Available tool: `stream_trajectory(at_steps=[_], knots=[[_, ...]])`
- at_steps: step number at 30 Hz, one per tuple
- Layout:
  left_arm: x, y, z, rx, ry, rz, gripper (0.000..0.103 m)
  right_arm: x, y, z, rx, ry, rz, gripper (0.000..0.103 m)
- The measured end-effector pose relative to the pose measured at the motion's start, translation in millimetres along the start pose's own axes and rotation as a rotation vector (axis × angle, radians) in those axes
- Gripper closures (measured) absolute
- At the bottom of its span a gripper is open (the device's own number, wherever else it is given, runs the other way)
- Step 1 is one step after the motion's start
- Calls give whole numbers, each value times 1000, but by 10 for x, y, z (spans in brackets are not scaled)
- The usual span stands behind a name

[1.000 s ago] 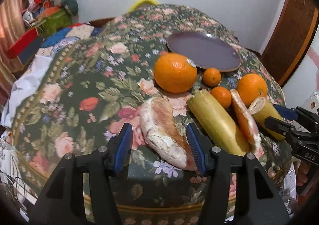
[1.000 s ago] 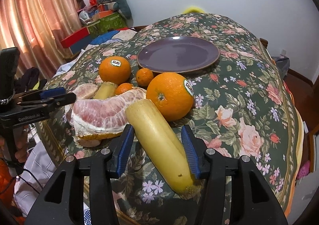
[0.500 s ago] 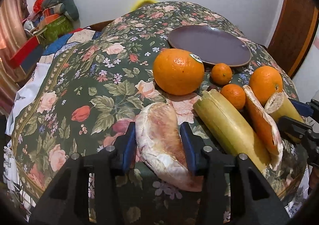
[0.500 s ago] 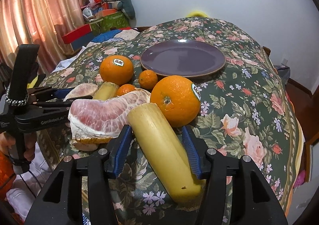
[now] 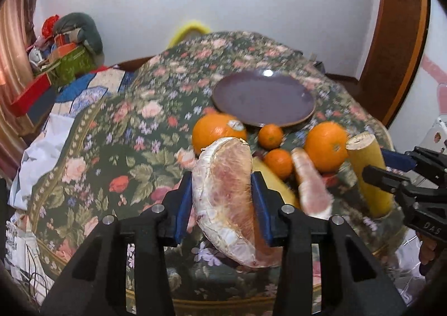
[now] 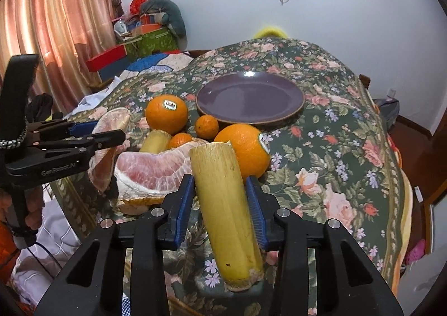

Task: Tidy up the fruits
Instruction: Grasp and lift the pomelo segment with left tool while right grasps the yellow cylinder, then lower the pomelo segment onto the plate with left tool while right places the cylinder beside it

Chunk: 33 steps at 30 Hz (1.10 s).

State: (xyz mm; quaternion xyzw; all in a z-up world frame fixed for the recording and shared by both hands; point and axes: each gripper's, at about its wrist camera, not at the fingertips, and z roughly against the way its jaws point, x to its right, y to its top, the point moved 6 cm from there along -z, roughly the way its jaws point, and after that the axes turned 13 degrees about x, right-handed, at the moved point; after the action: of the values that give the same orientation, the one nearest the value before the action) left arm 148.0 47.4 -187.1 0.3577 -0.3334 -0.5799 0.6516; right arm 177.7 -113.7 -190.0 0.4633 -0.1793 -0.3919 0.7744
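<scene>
Pomelo wedge (image 5: pixel 227 198) clamped between left gripper (image 5: pixel 222 201) pads, lifted off the cloth (image 5: pixel 111 125), long axis running away from the camera toward the plate (image 5: pixel 264 100). Yellow stalk (image 6: pixel 226 204) clamped in right gripper (image 6: pixel 220 204), tilted up, cut end pointing at the same plate. Both straight ahead of the plate, past oranges (image 6: pixel 166 113) and mandarins (image 6: pixel 206 126); left one probably nearer. Second wedge (image 6: pixel 151 167) lying between. Left view blurred; lower ends of both pieces hidden behind fingers.
</scene>
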Motion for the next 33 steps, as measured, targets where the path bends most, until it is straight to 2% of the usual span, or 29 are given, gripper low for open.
stream_trajectory(at_steps=[6,16,23,33], knots=[[88,212,119,55,-24,3,62,33,136,152,45,-22,-5,70],[209,453,99,109,-49,-7,62,190,334,250,101,-52,-28,71],[312,651,-42,143,-76,-15,62,372,507,221,144,-93,-51,71],[352,914,-343,169,-89,-23,62,557,666,55,175,-110,-74,71]])
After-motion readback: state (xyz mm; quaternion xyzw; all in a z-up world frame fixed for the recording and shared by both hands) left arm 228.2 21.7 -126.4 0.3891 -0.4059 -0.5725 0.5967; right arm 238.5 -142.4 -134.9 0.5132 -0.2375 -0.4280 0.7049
